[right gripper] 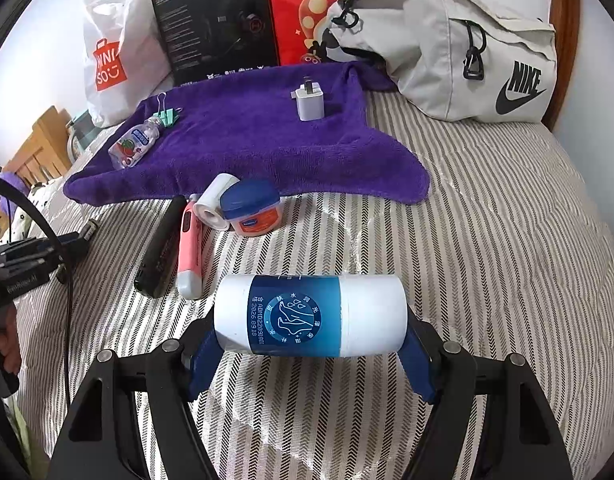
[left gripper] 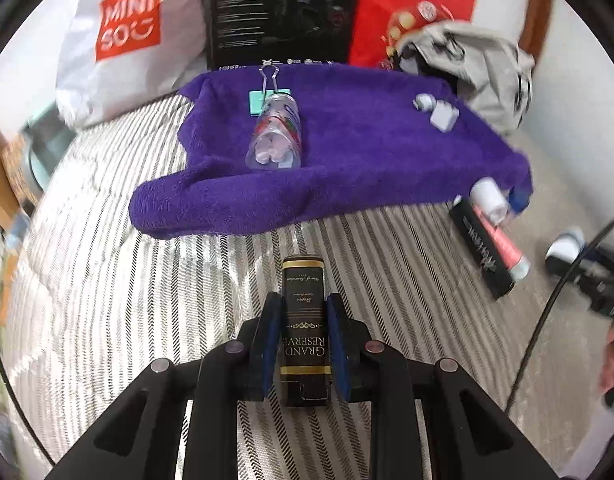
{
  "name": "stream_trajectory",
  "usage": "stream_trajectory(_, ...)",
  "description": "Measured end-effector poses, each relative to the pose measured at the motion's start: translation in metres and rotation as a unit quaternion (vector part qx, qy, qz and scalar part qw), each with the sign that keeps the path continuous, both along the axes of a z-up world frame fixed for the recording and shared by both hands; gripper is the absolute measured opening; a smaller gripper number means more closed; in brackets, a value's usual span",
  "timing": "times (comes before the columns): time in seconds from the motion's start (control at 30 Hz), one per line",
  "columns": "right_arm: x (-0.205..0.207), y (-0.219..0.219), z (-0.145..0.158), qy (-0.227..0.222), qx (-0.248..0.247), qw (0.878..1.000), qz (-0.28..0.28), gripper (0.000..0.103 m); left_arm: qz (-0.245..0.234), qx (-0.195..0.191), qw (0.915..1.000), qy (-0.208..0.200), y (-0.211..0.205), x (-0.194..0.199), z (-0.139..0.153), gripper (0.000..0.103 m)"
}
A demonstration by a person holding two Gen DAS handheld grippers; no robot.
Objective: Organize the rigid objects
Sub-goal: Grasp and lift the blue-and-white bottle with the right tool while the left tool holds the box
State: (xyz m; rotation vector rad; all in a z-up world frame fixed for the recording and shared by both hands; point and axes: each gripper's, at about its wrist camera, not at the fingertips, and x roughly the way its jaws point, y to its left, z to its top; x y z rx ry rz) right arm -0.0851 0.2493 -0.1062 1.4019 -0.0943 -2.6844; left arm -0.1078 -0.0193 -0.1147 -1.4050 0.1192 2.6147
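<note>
Grippers, 2, both loaded. Left gripper (left gripper: 303,344) clenched on a black "Grand Reserve" box (left gripper: 305,332), held lengthwise along the fingers above the striped bed (left gripper: 107,280), label up, apparently for carrying toward the purple towel (left gripper: 347,160) at 12 o'clock. Right gripper (right gripper: 311,340) clamped end to end on a white-and-blue cylinder (right gripper: 311,314), held crosswise. Towel appears to serve as the collecting place: clear bottle (right gripper: 133,148), green binder clip (right gripper: 169,116) and white charger (right gripper: 307,100) already lie on it. Pink tube (right gripper: 189,248), black case (right gripper: 161,252), white roll (right gripper: 217,202) and blue-lidded jar (right gripper: 253,210) wait on the bed at its near edge.
</note>
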Motion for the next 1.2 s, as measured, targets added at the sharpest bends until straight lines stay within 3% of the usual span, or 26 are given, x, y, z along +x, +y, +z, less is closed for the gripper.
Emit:
stream_trajectory(0.07,0.0,0.001,0.001,0.001,0.0,1.0,0.0,0.075,-0.007,-0.027,0.9996,0.006,0.006,0.002,0.001,0.024)
stream_trajectory(0.17,-0.001,0.0,0.003,0.003,-0.001,1.0,0.002,0.075,-0.004,-0.029,0.9995,0.008,0.007,0.003,0.001,0.023)
stream_trajectory(0.47,-0.003,-0.002,0.02,0.012,0.002,1.0,0.015,0.075,0.004,0.036,0.9993,-0.007,-0.006,0.0,0.008,0.022)
stream_trajectory(0.67,-0.011,0.001,0.039,0.024,-0.001,0.999,0.025,0.075,0.002,0.055,0.9984,0.011,-0.009,-0.005,0.033,0.022)
stream_trajectory(0.93,-0.037,-0.004,0.058,0.034,-0.004,0.999,0.041,0.075,0.003,0.059,0.9978,0.03,-0.006,-0.032,0.06,0.022)
stream_trajectory(1.2,-0.079,-0.007,0.066,0.038,-0.015,0.998,0.056,0.075,0.016,0.066,0.9974,0.027,-0.004,-0.065,0.064,0.022)
